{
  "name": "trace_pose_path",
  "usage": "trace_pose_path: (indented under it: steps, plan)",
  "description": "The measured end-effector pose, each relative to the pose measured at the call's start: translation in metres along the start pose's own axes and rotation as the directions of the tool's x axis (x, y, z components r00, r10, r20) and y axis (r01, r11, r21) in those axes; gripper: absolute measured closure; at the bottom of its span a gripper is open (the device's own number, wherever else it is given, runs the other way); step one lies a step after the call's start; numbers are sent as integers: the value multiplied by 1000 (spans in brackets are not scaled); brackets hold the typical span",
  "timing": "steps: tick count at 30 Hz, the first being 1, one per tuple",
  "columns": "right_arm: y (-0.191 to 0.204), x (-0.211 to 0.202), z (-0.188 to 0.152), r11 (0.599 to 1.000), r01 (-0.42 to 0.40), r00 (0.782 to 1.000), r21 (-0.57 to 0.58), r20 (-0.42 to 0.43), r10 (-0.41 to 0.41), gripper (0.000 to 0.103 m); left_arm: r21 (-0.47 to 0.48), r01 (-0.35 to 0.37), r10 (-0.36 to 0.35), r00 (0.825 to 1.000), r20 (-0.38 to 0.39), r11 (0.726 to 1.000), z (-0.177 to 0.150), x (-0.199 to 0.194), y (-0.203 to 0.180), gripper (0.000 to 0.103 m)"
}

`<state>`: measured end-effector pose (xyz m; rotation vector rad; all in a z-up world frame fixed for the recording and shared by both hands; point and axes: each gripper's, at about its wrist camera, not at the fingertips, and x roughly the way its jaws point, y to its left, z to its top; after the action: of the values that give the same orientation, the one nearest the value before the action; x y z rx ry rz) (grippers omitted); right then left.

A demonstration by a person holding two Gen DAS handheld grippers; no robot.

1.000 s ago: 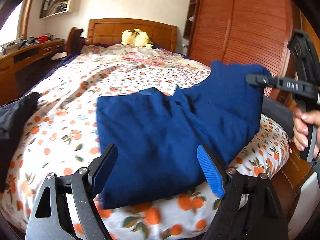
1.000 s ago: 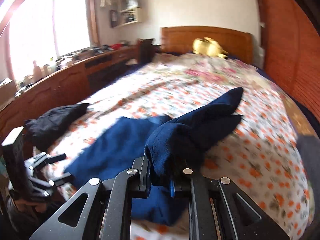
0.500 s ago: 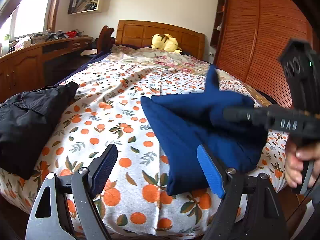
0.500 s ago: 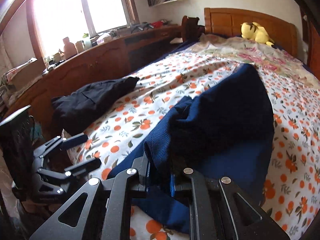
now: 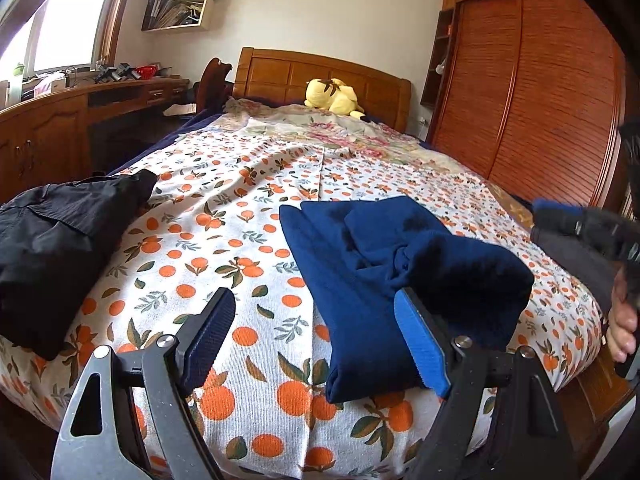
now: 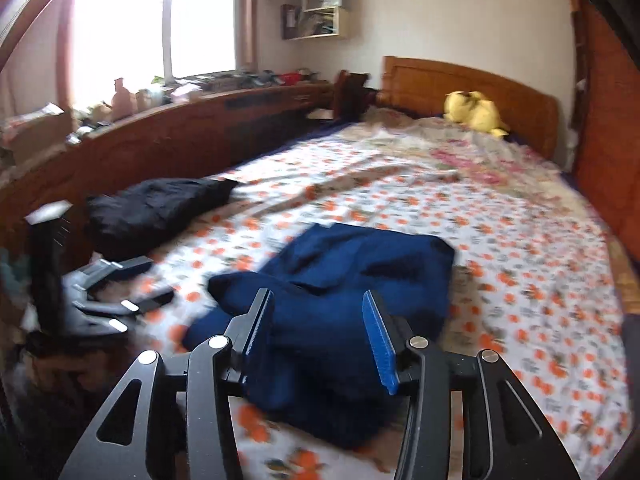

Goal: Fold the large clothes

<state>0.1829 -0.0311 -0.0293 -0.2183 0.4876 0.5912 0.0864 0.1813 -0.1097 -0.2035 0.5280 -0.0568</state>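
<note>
A dark blue garment point(image 5: 380, 264) lies folded in a thick bundle on the orange-print bed sheet point(image 5: 240, 220), near the foot of the bed. In the right wrist view the same blue garment point(image 6: 360, 272) sits just beyond my right gripper point(image 6: 320, 336). Its jaws are opening, with the near fold of cloth lying loose between them and no pad pressing on it. My left gripper point(image 5: 316, 340) stands open over the sheet just left of the bundle, holding nothing. The right gripper point(image 5: 544, 222) shows blurred at the right edge, and the left gripper point(image 6: 148, 282) at the far left.
A crumpled black garment point(image 5: 52, 240) lies at the bed's left edge. A yellow plush toy point(image 5: 332, 98) rests by the wooden headboard. A wooden desk point(image 5: 48, 128) runs along the left and a wardrobe point(image 5: 540, 92) stands at the right.
The right gripper's jaws have parted and let go of the blue fold. The raised cloth has dropped onto the garment, which is now a compact bundle. The left gripper stayed open.
</note>
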Motion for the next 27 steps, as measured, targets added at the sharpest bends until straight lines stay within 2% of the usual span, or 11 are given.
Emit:
trace_pose_path:
  steps: [1, 5, 11, 13, 17, 19, 20, 21, 23, 27]
  plan:
    - [-4, 1, -6, 999, 36, 999, -2, -13, -36, 55, -7, 4, -4, 1000, 3, 1000, 1, 0, 0, 20]
    - [-22, 12, -31, 997, 51, 996, 49, -79, -47, 55, -29, 32, -31, 999, 21, 999, 4, -1, -3, 20]
    - [-35, 20, -36, 994, 56, 993, 99, -107, -45, 55, -5, 88, -88, 996, 25, 996, 8, 7, -24, 21]
    - [-40, 19, -36, 992, 50, 993, 112, -114, -37, 55, 9, 111, -111, 994, 23, 994, 9, 11, -31, 26]
    - [-46, 18, -42, 990, 38, 993, 135, -113, -22, 55, 14, 165, -165, 986, 4, 986, 11, 26, -46, 41]
    - [-44, 17, -45, 989, 31, 994, 142, -113, -15, 55, 22, 178, -177, 984, -12, 984, 12, 35, -52, 53]
    - [-45, 18, -46, 989, 25, 994, 146, -113, -9, 55, 31, 185, -184, 983, -21, 982, 12, 38, -55, 70]
    - [-44, 19, -46, 988, 19, 993, 150, -114, -2, 55, 40, 186, -185, 982, -28, 982, 12, 39, -57, 94]
    - [-44, 19, -43, 988, 9, 994, 151, -113, 8, 55, 58, 180, -179, 983, -28, 982, 13, 37, -61, 95]
    - [-41, 16, -33, 991, -6, 996, 135, -86, 18, 55, 52, 166, -168, 986, 23, 985, 18, 19, -55, 97]
